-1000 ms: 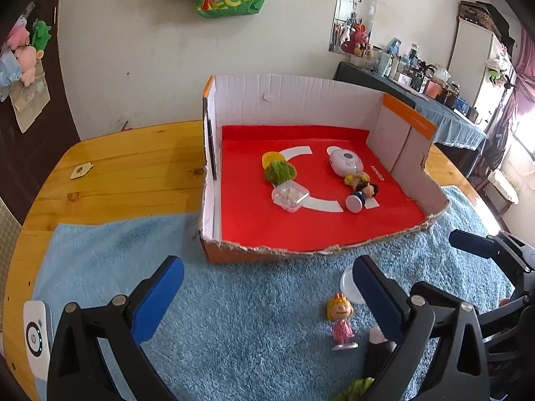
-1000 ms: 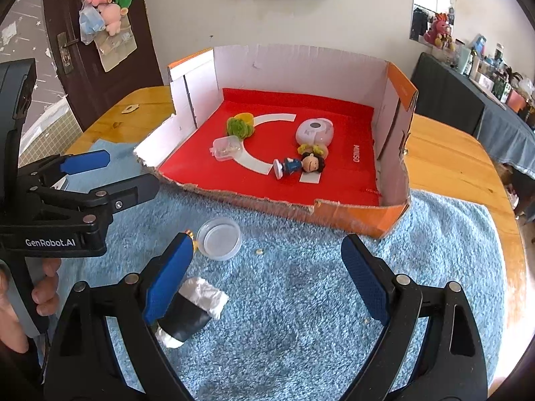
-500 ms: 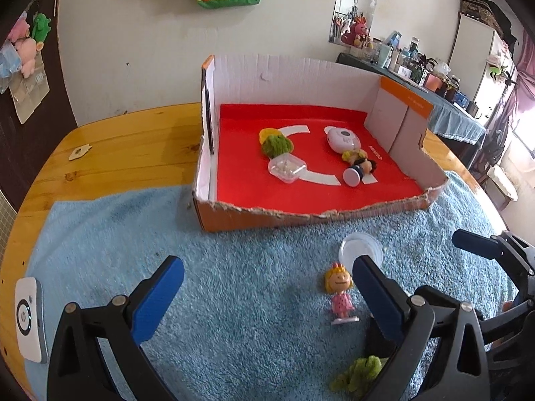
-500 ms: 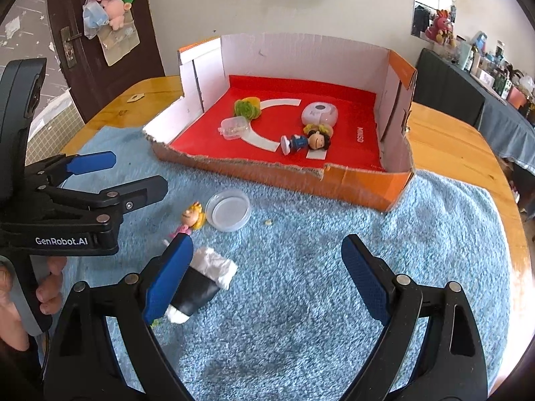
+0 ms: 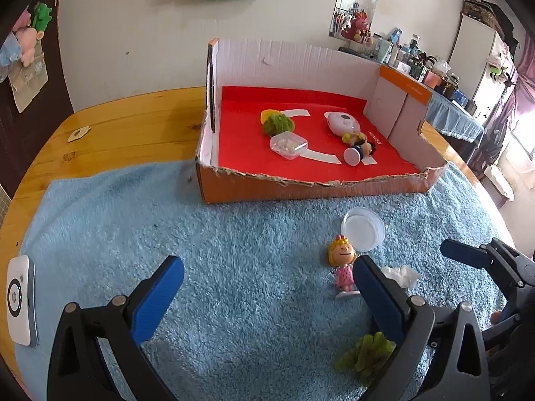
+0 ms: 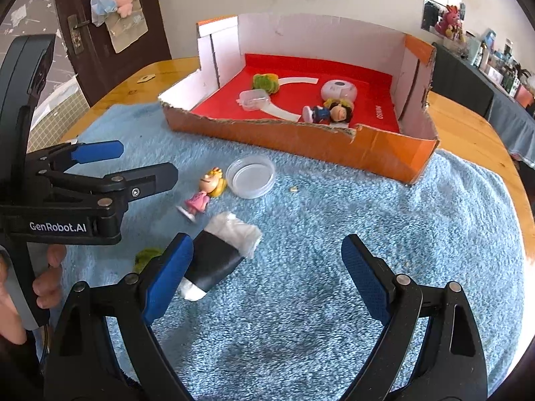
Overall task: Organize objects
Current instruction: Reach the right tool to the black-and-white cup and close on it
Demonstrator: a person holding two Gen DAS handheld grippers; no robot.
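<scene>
An open cardboard box (image 5: 371, 187) (image 6: 301, 140) with a red floor holds a green toy, a clear small case, a white round gadget and a dark-haired doll. On the blue towel before it lie a blonde doll in pink (image 5: 344, 267) (image 6: 204, 193), a clear round lid (image 5: 363, 229) (image 6: 250, 176), a black-and-white wrapped roll (image 6: 220, 257) and a green leafy toy (image 5: 366, 354). My left gripper (image 5: 267, 300) is open and empty, the doll near its right finger. My right gripper (image 6: 267, 277) is open and empty, the roll by its left finger.
A white device (image 5: 20, 304) lies at the towel's left edge. The towel (image 5: 133, 234) covers the near half of a round wooden table (image 5: 117, 127). The left gripper (image 6: 93, 180) shows at the left of the right wrist view, a hand below it.
Both grippers have drawn back from the box, so the box looks farther off and more towel shows. The green leafy toy and the roll have come into view. Both stay open.
</scene>
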